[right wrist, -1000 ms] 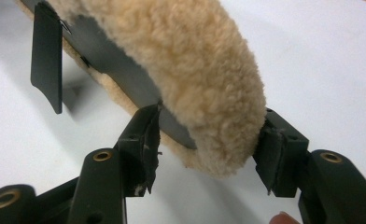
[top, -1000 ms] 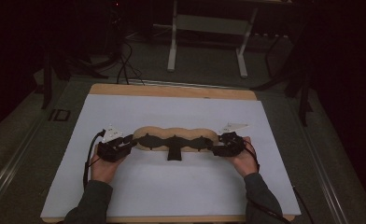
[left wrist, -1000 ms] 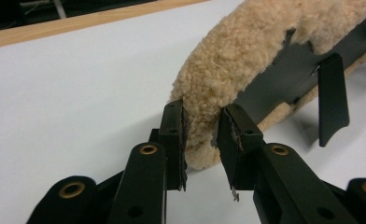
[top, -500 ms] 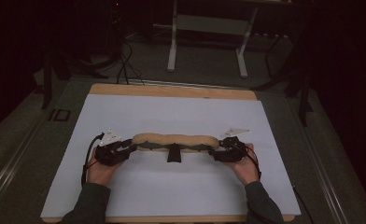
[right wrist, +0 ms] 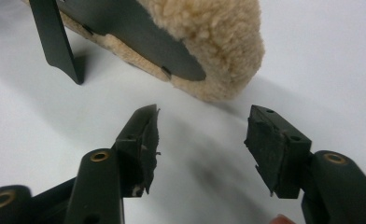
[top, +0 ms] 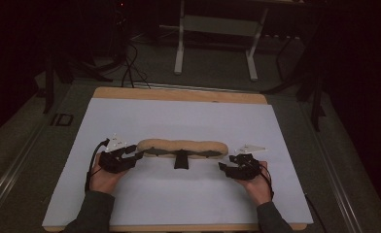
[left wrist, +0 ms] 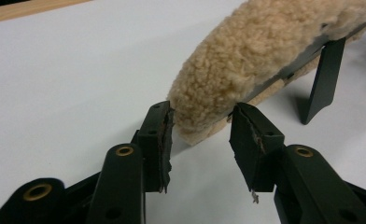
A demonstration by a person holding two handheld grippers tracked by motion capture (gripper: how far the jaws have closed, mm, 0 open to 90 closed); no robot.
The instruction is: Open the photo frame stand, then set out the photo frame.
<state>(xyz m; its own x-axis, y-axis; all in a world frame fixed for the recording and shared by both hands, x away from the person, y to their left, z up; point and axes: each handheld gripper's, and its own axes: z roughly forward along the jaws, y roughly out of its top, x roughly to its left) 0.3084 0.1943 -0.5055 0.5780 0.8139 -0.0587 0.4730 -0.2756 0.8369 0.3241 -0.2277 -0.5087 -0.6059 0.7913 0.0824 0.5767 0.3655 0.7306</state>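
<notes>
Fleece pad (top: 182,147) with black strap (top: 181,159) lies flat, mid-table on white sheet (top: 179,213) | my left gripper (left wrist: 200,123) spread, jaws flanking its near end, looks about touching | my right gripper (right wrist: 200,135) released, just clear | I judge laying-out done, only withdrawal left

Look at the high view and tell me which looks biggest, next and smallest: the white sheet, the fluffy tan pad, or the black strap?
1. The white sheet, by far the largest; it covers most of the table.
2. The fluffy tan pad, a long strip lying across the sheet.
3. The black strap, a short piece at the pad's middle.
</notes>
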